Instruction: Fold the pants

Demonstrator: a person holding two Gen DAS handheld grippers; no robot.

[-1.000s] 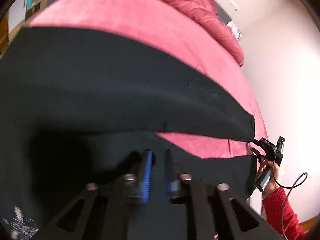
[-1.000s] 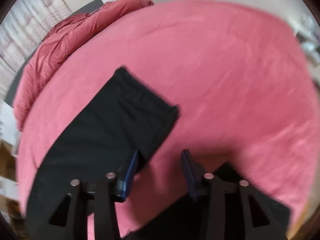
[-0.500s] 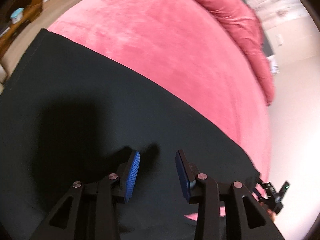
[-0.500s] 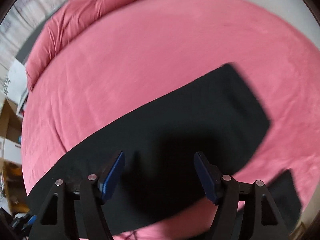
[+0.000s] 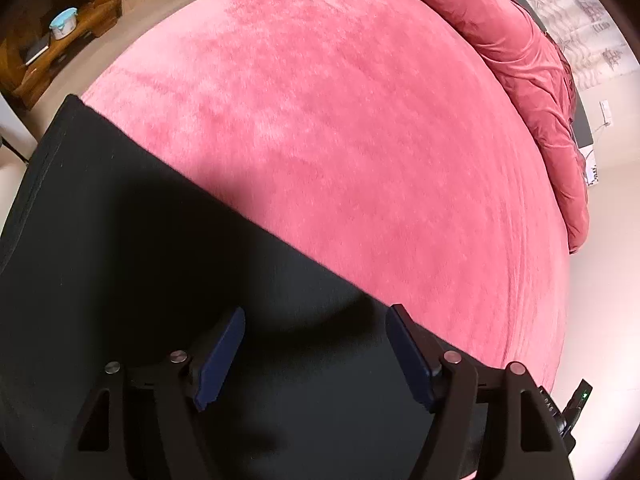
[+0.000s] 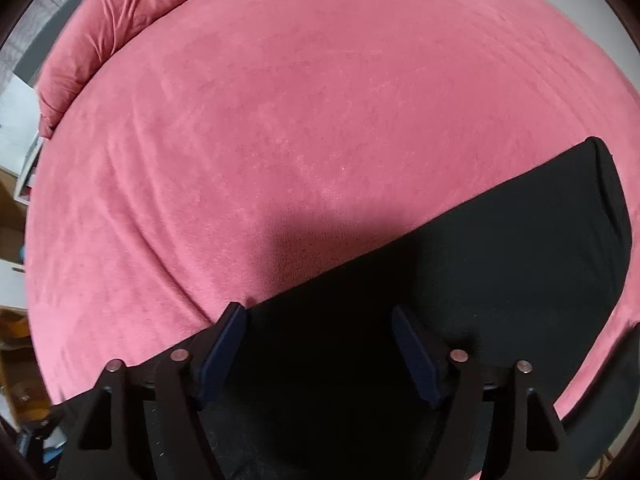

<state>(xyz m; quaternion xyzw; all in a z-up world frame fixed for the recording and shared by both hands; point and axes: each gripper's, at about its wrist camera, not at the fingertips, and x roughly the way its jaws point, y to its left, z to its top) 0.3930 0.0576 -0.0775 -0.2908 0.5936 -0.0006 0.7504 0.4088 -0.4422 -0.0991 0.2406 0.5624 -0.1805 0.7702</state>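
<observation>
The black pants [image 5: 132,248] lie flat on the pink bed [image 5: 360,140], folded lengthwise into one long band along its near edge. My left gripper [image 5: 316,354] is open and empty, hovering over the pants near their wide end. In the right wrist view the pants [image 6: 500,264] run from lower left to a hem end at the right. My right gripper [image 6: 318,354] is open and empty above them. The tip of the right gripper shows in the left wrist view [image 5: 576,404] at the lower right.
A bunched pink duvet [image 5: 532,80] lies along the far side of the bed, also in the right wrist view [image 6: 132,4]. A wooden shelf [image 5: 48,40] with a small blue pot stands on the floor at the left. A pale wall is at the right.
My left gripper opened and let go of the pants, then rose. My right gripper swung from the leg's hem to over the folded band. The upper leg now lies on the lower one.
</observation>
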